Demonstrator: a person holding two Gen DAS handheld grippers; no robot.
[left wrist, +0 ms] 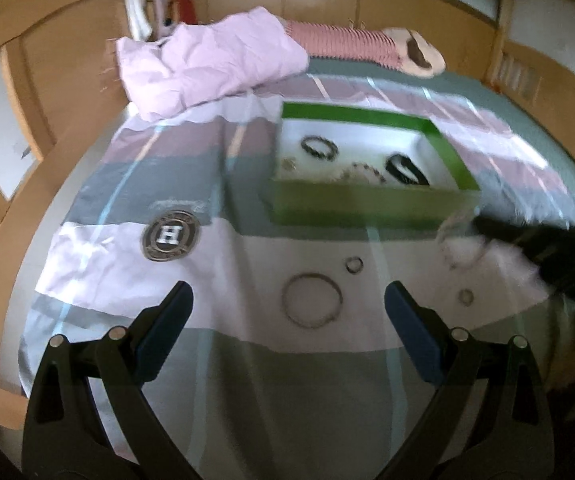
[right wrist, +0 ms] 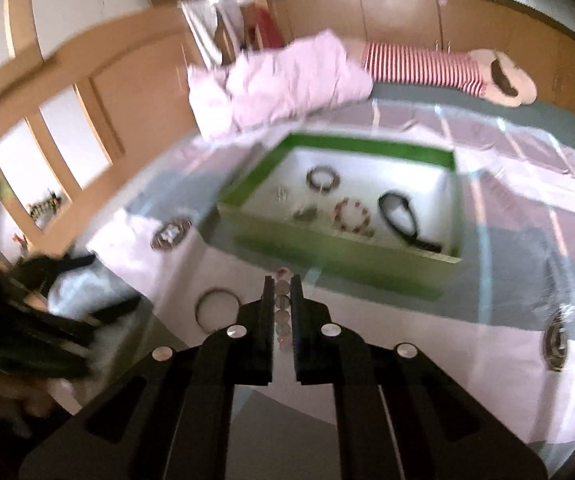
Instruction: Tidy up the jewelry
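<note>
Pinching a beaded bracelet [right wrist: 282, 312] in my right hand-held gripper [right wrist: 282, 292], headed for the green box [right wrist: 339, 254]; left hand-held gripper [left wrist: 287, 300] gapes empty over the bangle [left wrist: 311, 300].

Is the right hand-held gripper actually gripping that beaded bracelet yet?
Touching. In the right wrist view the right hand-held gripper has its jaws nearly shut, with the pale beaded bracelet pinched in a line between the two pads, no gap showing on either side.

Green box [left wrist: 367, 204] with white inside; pink quilt [left wrist: 207, 60]; red-white striped cushion [right wrist: 423, 66].
</note>
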